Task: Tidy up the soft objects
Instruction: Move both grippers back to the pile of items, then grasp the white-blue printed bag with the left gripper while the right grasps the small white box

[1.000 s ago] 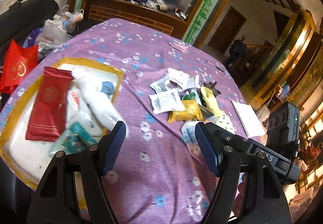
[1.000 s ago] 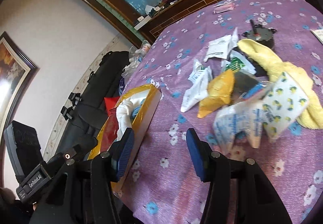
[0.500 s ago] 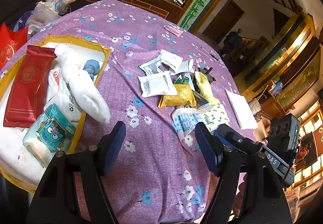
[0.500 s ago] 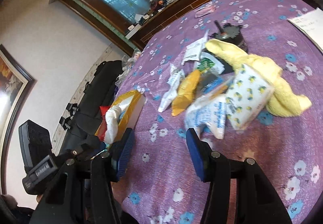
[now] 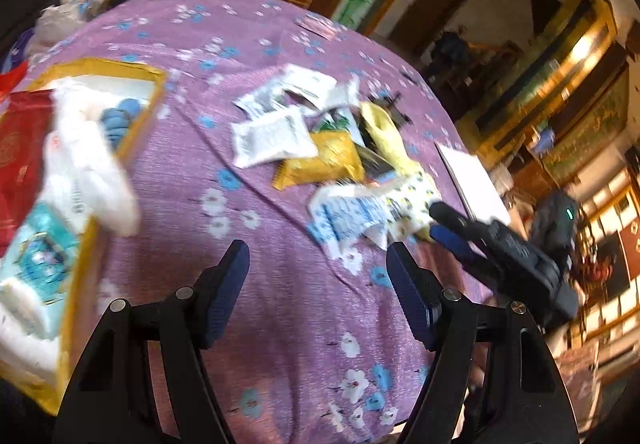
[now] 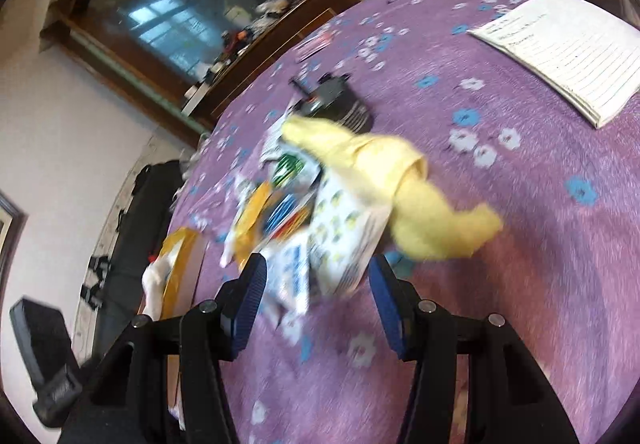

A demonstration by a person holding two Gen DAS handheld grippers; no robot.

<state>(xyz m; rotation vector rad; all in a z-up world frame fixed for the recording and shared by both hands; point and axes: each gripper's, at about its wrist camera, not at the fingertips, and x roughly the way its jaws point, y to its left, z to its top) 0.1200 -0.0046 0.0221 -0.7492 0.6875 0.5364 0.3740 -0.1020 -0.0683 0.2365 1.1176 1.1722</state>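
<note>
A purple flowered tablecloth [image 5: 304, 308] carries a yellow tray [image 5: 156, 100], packets [image 5: 272, 136], a notepad [image 6: 560, 44].

Both my views smear with motion blur, worst on the packets [image 5: 348, 216] and yellow cloth [image 6: 404, 196]. Daylight glows softly off the mirror [image 6: 224, 16]; fisheye corners go black.

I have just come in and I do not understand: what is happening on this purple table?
A person holds a two-finger gripper in each hand to sort soft packets. The right gripper, open, reaches at a white pack at the near edge of the pile. The left gripper is open and empty above the tablecloth. Several packs already lie in the yellow tray.
</note>
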